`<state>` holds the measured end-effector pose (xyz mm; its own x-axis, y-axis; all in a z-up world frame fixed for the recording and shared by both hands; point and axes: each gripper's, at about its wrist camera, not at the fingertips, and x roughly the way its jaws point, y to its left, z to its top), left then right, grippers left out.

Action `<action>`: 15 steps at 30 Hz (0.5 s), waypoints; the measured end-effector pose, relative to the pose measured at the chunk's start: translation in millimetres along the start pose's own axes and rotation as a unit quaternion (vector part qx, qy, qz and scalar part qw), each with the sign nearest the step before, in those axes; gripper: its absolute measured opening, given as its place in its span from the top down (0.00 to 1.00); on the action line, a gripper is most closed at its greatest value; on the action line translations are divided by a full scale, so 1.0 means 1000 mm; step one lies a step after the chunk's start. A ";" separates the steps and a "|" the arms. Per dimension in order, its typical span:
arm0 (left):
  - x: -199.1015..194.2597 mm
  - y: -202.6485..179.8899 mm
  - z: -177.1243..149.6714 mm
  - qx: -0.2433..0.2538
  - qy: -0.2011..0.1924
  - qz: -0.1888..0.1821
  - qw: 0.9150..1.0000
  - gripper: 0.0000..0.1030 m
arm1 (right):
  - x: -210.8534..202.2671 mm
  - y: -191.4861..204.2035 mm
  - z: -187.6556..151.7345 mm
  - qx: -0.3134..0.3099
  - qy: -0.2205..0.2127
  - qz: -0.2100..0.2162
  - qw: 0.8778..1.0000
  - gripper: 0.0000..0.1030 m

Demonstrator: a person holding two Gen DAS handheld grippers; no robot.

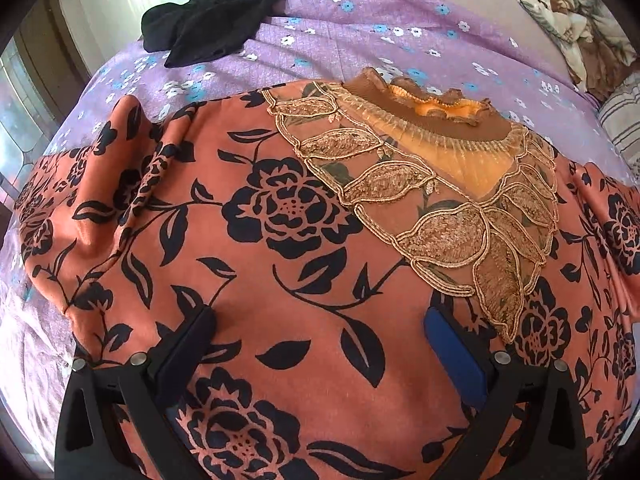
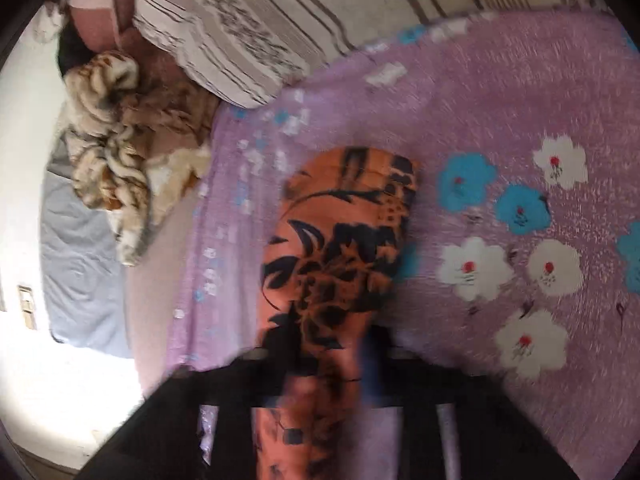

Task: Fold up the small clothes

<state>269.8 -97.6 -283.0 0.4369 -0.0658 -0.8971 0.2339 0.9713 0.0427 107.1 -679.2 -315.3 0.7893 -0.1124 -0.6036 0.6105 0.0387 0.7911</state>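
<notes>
An orange top with black roses (image 1: pixel 304 216) lies spread flat on the purple flowered bedsheet (image 1: pixel 360 32); its gold embroidered collar (image 1: pixel 440 184) faces up. My left gripper (image 1: pixel 320 324) is open just above the top's chest, its black finger (image 1: pixel 196 332) and blue-padded finger (image 1: pixel 448 336) set wide apart on the cloth. The right wrist view is blurred. There my right gripper (image 2: pixel 332 348) is shut on a bunched part of the same orange top (image 2: pixel 340 240), which stands up out of the jaws over the bedsheet (image 2: pixel 500 120).
A black garment (image 1: pixel 212 12) lies crumpled at the far left of the bed. A brown and cream blanket (image 2: pixel 120 148) and a striped pillow (image 2: pixel 248 28) sit at the head of the bed. The bed's edge drops off at the left (image 1: pixel 24 264).
</notes>
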 end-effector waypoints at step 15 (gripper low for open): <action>-0.070 0.111 0.014 -0.115 -0.098 0.143 0.978 0.00 | -0.055 0.187 -0.237 -0.274 0.170 0.225 0.920 0.89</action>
<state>276.6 11.3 -209.1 0.6199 0.1945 -0.7602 -0.1128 0.9808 0.1590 193.6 -430.2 -157.8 0.8882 0.3500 -0.2975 0.0858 0.5099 0.8560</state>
